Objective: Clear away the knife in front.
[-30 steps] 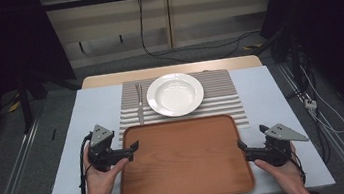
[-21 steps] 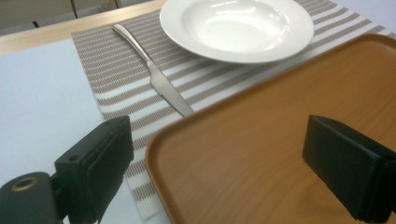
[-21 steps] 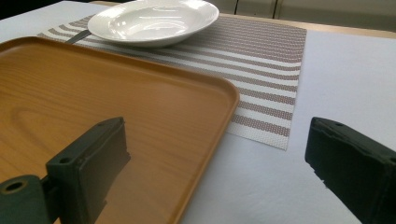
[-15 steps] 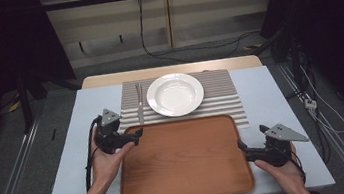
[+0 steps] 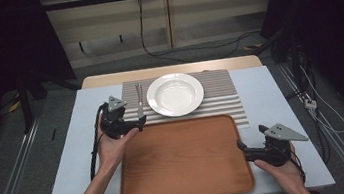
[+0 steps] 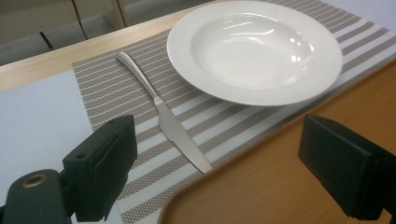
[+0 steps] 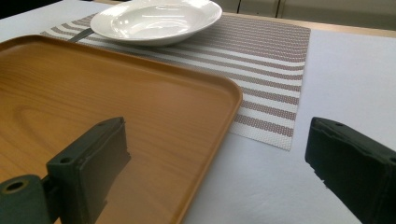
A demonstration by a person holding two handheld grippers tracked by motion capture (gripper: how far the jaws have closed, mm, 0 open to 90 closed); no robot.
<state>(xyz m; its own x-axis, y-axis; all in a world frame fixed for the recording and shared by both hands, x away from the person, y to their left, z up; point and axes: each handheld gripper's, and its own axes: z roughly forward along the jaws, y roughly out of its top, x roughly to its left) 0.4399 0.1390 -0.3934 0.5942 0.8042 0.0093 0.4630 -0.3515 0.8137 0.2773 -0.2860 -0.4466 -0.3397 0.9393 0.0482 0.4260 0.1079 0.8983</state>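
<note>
The knife (image 6: pixel 163 112) is a slim piece of polished steel with a rounded handle end and a blade tapering to a blunt tip. It lies flat on the left part of the placemat (image 5: pixel 220 95), handle toward the far edge of the table (image 5: pixel 81 154), just beside the plate (image 5: pixel 175 94) and apart from it. In the left gripper view its tip points at the near-left corner of the placemat, close to the rim of the tray (image 5: pixel 184 163).

The left gripper (image 5: pixel 136 127) hovers at the far-left corner of the tray, aimed at the knife's blade end. Its 2 black block-shaped jaws stand wide apart; they have just been closing a little, and nothing is between them. The knife lies beyond them, untouched.

The plate is a round, glossy white soup plate with a broad flat rim and a shallow bowl, sitting on the middle of the placemat. The placemat is a woven rectangle in brown and cream stripes, laid along the far edge of the pale blue-grey table.

The tray is a rounded rectangle with a smooth wood-grain finish and a raised lip; its far edge overlaps the placemat's near edge.

The right gripper (image 5: pixel 241 147) rests at the tray's right edge, jaws spread wide, 1 over the tray and 1 over the bare table.
</note>
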